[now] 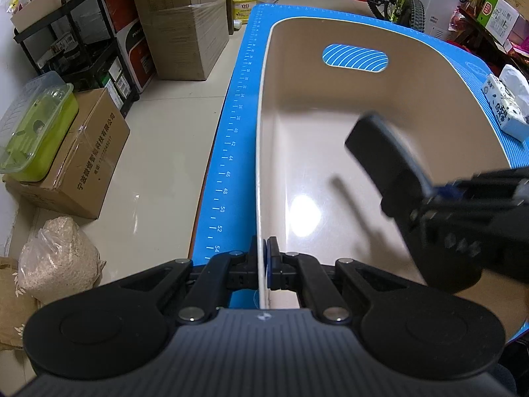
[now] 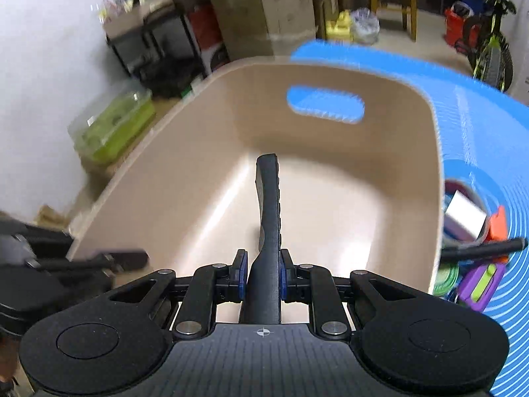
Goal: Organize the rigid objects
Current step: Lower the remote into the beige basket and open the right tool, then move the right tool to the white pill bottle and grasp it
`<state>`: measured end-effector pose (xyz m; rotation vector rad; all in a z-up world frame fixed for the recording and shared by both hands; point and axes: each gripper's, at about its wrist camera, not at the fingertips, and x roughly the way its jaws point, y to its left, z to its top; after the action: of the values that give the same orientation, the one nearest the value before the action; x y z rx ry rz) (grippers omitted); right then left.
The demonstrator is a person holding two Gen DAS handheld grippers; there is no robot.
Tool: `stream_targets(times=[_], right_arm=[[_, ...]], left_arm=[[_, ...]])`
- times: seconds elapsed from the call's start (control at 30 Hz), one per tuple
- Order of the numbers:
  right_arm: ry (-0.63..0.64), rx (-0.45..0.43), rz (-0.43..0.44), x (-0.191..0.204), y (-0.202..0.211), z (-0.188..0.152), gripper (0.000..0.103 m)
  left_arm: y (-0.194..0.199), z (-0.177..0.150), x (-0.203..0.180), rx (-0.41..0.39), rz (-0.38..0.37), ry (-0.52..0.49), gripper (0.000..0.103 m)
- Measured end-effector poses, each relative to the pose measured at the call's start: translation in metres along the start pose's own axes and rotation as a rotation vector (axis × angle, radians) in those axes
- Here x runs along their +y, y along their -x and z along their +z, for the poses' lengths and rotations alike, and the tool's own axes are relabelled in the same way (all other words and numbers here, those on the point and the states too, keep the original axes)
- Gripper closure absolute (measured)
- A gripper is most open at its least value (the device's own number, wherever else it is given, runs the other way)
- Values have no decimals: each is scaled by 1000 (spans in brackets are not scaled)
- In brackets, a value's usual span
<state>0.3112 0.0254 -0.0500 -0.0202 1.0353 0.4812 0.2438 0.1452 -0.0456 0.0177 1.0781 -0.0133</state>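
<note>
Both grippers busy: left gripper (image 1: 263, 264) pinches bin (image 1: 264, 152) rim; right gripper (image 2: 263, 273) clamps remote (image 2: 269, 211), long axis pointing down into bin.

The basket (image 1: 330, 76) is plain beige inside. It stands on a bright blue mat (image 1: 238, 132) printed with white ruler marks along its edge and thin white curved lines elsewhere. The remote control (image 2: 269, 218) is black. Both the left gripper (image 1: 263, 264) and the right gripper (image 2: 263, 271) are black with dark blue pads.
</note>
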Motion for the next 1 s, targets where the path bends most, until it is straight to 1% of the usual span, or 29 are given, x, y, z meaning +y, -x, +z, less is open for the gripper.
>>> stream_targets(times=[0.07,0.2,0.27,0.3,0.33,0.4,0.5,0.63,0.8,0.9,1.0], right_arm=[[-4,47,-5,-2,-7,0,74],[15,40,-25,2,-3,1,73],[4,20,15,0,2,-1,72],[0,10,32,0,4,-1,61],[-1,2,47,-1,9,-2,58],[2,-29,61,-2,20,-3,49],[11,-92,83,-6,42,2,43],[18,-155,89,-20,70,6,35],[-8,-204,48,-50,95,8,29],[-34,-235,7,-75,110,3,26],[-60,-247,-41,-102,120,-4,24]], left_arm=[[0,-1,0,3,3,-5,99],[-1,-1,2,5,3,-2,99],[0,0,1,6,4,-3,99],[0,0,1,5,6,-5,99],[0,0,2,6,7,-5,99],[0,0,2,7,5,-2,99],[0,1,3,9,7,-4,99],[0,1,3,9,9,-5,99],[0,0,3,9,8,-6,99],[0,0,3,11,8,-8,98],[0,0,4,11,6,-9,98]])
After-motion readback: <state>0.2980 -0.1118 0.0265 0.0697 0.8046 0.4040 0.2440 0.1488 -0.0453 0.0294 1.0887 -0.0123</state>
